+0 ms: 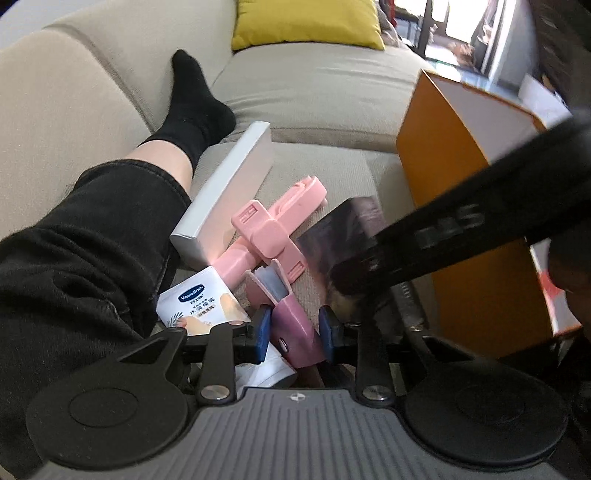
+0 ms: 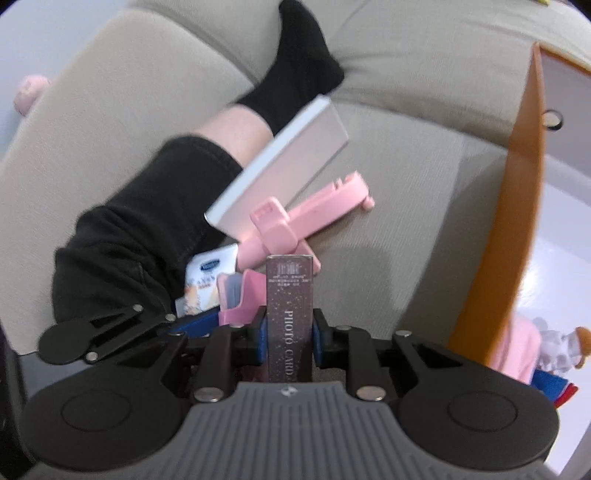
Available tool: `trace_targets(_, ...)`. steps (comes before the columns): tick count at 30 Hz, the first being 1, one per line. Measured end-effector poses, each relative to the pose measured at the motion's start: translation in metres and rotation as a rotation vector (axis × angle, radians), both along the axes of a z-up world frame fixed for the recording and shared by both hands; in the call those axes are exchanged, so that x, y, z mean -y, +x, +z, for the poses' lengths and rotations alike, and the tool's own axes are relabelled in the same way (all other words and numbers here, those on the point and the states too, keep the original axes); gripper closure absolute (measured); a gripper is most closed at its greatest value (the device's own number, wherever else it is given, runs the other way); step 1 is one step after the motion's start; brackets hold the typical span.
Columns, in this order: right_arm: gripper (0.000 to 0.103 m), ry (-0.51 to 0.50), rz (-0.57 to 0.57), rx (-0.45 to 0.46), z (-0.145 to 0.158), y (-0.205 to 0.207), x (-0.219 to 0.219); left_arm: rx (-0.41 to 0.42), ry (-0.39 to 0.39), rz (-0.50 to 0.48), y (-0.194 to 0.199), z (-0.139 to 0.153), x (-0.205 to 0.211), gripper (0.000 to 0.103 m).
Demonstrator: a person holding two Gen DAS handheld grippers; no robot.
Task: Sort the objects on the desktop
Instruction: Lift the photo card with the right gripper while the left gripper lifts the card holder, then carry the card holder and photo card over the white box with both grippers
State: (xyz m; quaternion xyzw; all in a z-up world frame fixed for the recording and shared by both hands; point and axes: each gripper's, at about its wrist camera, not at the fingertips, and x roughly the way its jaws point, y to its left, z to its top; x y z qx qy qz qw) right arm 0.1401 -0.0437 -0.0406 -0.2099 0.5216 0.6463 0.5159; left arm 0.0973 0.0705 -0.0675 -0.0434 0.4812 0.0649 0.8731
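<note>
My left gripper [image 1: 294, 326] straddles a small pink case [image 1: 291, 317] lying on the beige sofa; its blue pads stand apart on either side, not pressing it. My right gripper [image 2: 289, 336] is shut on a dark sparkly photo card box [image 2: 290, 314], held upright; it shows in the left wrist view [image 1: 343, 236] with the right gripper's black arm across it. Nearby lie a pink phone holder [image 1: 277, 225], a silver-pink flat box [image 1: 229, 195] and a white Vaseline tube [image 1: 201, 302]. The pink case also shows in the right wrist view [image 2: 240, 295].
An orange open box [image 1: 461, 206] with a white inside [image 2: 554, 258] stands at the right and holds a doll [image 2: 561, 347]. The person's leg in black trousers [image 1: 74, 258] and black sock [image 1: 192, 107] lies at the left. A yellow cushion [image 1: 306, 22] sits at the sofa back.
</note>
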Motion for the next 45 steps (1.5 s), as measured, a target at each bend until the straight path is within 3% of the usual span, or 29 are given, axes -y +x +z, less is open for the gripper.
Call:
trace_targets(5,0.079,0.076,-0.035,0.016,0.016,0.011,0.016,0.049,-0.086,0.049,-0.008,0.009,-0.006,0.079)
trace_targets(15,0.079,0.183,-0.115,0.017,0.043,0.036,0.054,0.176,-0.188,-0.003,-0.019,0.055,0.007,0.08)
trace_targets(21,0.079,0.261,-0.185,0.012,0.066,0.057,0.083,0.269,-0.221,-0.057,-0.022,0.089,0.018,0.08)
trace_targets(27,0.079,0.3,-0.29,0.079,0.085,0.087,0.118,0.32,-0.276,-0.167,-0.008,0.108,0.035,0.08)
trace_targets(35,0.079,0.149,-0.415,0.182,0.068,0.138,0.149,0.28,-0.391,-0.333,0.034,0.095,0.08,0.081)
trace_targets(40,0.079,0.024,-0.369,0.23,0.054,0.159,0.155,0.185,-0.464,-0.423,0.067,0.065,0.111,0.081)
trace_targets(45,0.079,-0.113,-0.288,0.207,0.037,0.166,0.147,0.058,-0.515,-0.425,0.095,0.032,0.13,0.081)
